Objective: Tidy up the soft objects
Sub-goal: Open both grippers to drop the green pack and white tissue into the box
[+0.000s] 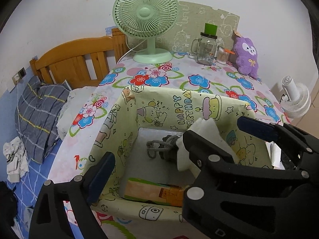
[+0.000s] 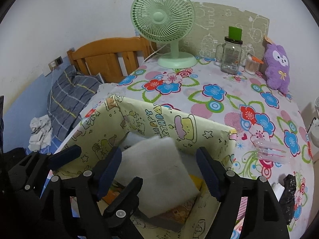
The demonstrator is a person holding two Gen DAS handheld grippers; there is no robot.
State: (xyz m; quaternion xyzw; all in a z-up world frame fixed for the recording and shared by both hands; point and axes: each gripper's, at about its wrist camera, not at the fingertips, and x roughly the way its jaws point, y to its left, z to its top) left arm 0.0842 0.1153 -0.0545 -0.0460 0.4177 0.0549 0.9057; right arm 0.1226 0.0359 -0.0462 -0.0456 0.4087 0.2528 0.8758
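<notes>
Both grippers sit over the box on the table, pointing down into it. The right gripper stands open; the white pad lies between its jaws but neither jaw presses on it. It looks blurred, likely dropping, and leans against the box's right side. The left gripper is open wide and holds nothing.

Step in hand, as I judge it: letting the pad settle in the box. To do it well, keep the right jaws spread and lift straight out so no pad snags the foam. The left should stay off the thin paper wall. If the pad stays propped, nudge it flat beside the grey knit on the floor.

Hard to make out: what the knit is, since the right gripper covers part of it from the left view. The box's near corner is hidden under both grippers. A purple plush waits at the back.
</notes>
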